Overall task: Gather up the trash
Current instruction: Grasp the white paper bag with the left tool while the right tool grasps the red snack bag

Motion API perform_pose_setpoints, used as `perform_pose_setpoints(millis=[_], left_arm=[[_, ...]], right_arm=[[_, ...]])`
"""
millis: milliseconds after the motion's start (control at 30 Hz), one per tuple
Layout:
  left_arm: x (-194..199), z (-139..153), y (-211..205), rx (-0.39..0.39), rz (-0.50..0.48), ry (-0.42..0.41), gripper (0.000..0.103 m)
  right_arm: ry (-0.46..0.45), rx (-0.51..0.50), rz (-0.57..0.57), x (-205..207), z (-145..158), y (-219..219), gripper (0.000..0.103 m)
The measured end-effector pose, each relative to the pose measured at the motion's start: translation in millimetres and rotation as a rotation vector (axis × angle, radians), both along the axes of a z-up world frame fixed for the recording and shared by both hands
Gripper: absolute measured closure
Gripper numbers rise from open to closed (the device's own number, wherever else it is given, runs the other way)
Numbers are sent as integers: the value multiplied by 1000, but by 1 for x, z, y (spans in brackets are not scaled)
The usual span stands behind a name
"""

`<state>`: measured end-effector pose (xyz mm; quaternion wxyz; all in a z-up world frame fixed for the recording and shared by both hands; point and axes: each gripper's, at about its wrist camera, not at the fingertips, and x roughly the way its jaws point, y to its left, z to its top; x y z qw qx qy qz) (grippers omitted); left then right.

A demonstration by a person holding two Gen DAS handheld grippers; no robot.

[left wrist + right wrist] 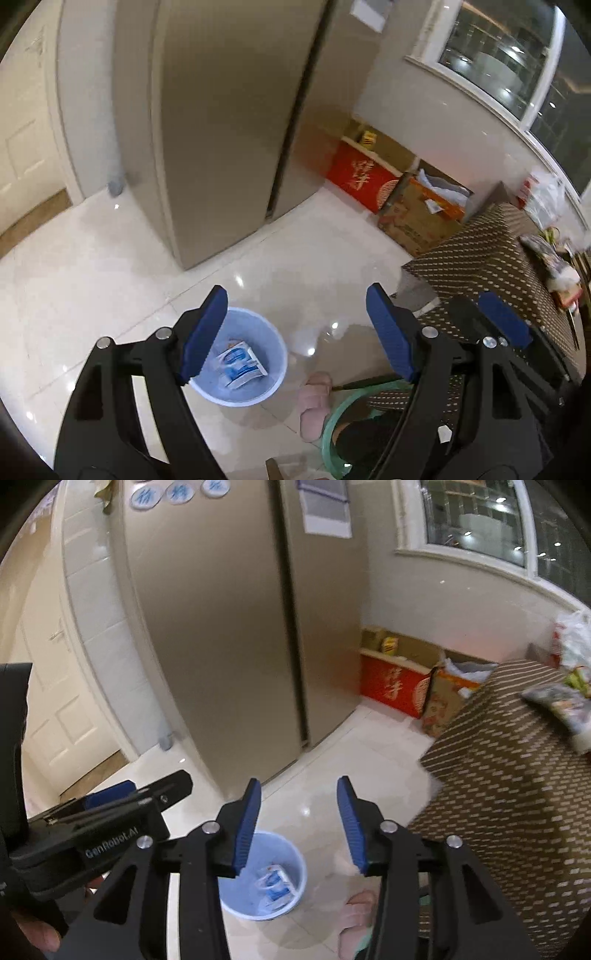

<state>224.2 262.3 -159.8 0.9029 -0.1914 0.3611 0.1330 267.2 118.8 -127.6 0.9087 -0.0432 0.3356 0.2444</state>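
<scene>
Both claws hang above the floor with their blue pads spread wide and nothing between them: the left claw (pixel 295 332) and the right claw (pixel 299 823) are empty, likely because a piece has just gone in. The pale blue bin (pixel 275 354) stands on the white tile at about 6 o'clock in both views, near the fridge (pixel 221 129). Inside lies a crumpled white-and-blue wrapper (pixel 240 363), flat against the bottom. More packets (pixel 557 701) sit on the patterned table (pixel 498 775) at 3 o'clock, probably next.
</scene>
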Motion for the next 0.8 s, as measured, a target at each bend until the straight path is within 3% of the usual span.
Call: perform_pose_setpoints(millis=[167, 367, 567, 733, 800], left_arm=[[17, 28, -42, 18, -108, -52, 26], [51, 53, -110, 44, -269, -91, 26], [87, 66, -176, -16, -417, -98, 26], [117, 69, -227, -17, -501, -101, 26], [120, 70, -243, 21, -522, -117, 26]], right_arm=[[-58, 4, -75, 1, 26, -51, 56], [-109, 18, -250, 7, 50, -138, 54], [-106, 29, -434, 22, 55, -226, 52], [-90, 45, -547, 27, 51, -277, 42], [-83, 49, -590, 29, 49, -294, 38]])
